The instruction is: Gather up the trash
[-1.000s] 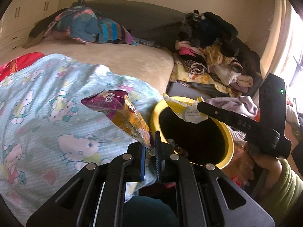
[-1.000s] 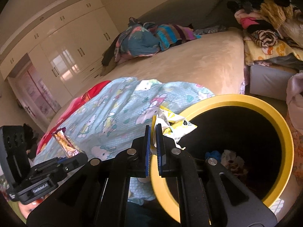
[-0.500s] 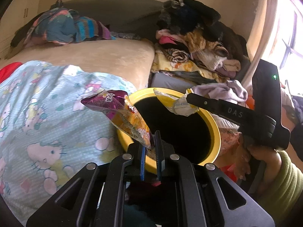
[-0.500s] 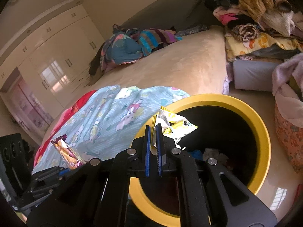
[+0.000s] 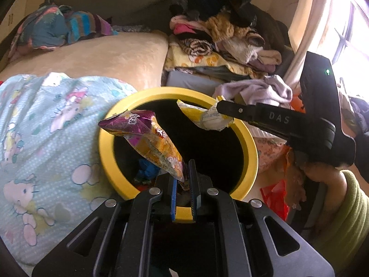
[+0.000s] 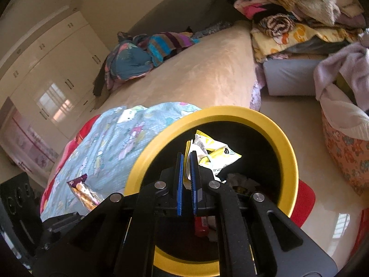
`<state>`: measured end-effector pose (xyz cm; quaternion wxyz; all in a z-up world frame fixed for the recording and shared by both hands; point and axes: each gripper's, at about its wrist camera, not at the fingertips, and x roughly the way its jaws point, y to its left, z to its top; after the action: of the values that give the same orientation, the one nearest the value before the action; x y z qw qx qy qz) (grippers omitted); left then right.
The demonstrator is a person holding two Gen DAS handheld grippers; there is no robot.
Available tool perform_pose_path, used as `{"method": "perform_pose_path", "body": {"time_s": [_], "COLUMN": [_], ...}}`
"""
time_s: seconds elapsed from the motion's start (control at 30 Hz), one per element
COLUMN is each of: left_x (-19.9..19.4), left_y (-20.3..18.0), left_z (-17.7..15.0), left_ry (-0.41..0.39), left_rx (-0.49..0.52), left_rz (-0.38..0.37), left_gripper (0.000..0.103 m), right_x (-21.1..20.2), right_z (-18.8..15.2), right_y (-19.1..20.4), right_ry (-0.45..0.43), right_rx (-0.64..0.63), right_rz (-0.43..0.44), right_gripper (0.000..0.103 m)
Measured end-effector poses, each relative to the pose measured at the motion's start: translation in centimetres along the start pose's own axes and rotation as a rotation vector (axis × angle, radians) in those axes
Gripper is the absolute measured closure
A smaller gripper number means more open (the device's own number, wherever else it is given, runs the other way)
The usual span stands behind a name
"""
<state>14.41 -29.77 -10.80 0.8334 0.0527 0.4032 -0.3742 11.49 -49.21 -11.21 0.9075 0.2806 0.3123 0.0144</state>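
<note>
Wrappers are in both your grippers, and both hang over the mouth of the yellow-rimmed bin [image 5: 105,161]. Your left gripper [image 5: 183,180] is pinched on the bottom corner of the purple-and-orange snack bag [image 5: 147,143]; the bag leans up and to the left from the jaws, its purple end above the bin's left rim. Your right gripper [image 6: 187,161] is pressed together on the edge of the yellow-and-white wrapper [image 6: 214,152], which sticks out to the right of the jaws, crumpled, over the dark inside of the bin.

From your left wrist you can see the right gripper reach in from the right, its tip holding that same wrapper above the far side of the rim, with your hand [image 5: 322,177] and a green sleeve [image 5: 346,207] behind it. From your right wrist the snack bag shows low on the left, over the bedding.

Inside the bin lie some scraps already: something blue [image 5: 147,170], crumpled paper [image 6: 239,180] and a red item [image 6: 200,226] near the bottom; what each is, you cannot tell.

The bin stands on the floor just beside the bed, against the pale blue cartoon-print quilt [image 5: 46,138]. A heap of clothes [image 5: 219,34] is piled beyond it.
</note>
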Motion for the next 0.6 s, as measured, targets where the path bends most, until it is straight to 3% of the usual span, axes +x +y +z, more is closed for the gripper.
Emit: {"method": "perform_pose_path", "body": {"time_s": [0.3,0.37,0.43,0.6], "left_x": [3.4,4.1,4.4,3.9], "left_y": [-0.5,-0.5,-0.4,-0.5], "left_z": [0.1,0.3,0.4,0.5], "left_ry": [0.078,0.095,0.102,0.093], "left_rx": [0.016,0.018,0.019,0.036], "left_rz": [-0.019,-0.013,-0.016,0.003], "left_gripper": [0.092,0.084,0.058,0.037], "right_x": [-0.3,-0.5,-0.7,-1.4], "right_z": [0.3,0.4,0.5,0.6], "right_y": [-1.5,-1.6,-1.8,-1.9], "right_ry": [-0.001,-0.004,-0.008,-0.019], "right_rx": [0.031,0.033,0.033,0.019], "right_rz": [-0.009,-0.015,-0.023,-0.049], "right_gripper": [0.098,0.094,0.090,0.079]}}
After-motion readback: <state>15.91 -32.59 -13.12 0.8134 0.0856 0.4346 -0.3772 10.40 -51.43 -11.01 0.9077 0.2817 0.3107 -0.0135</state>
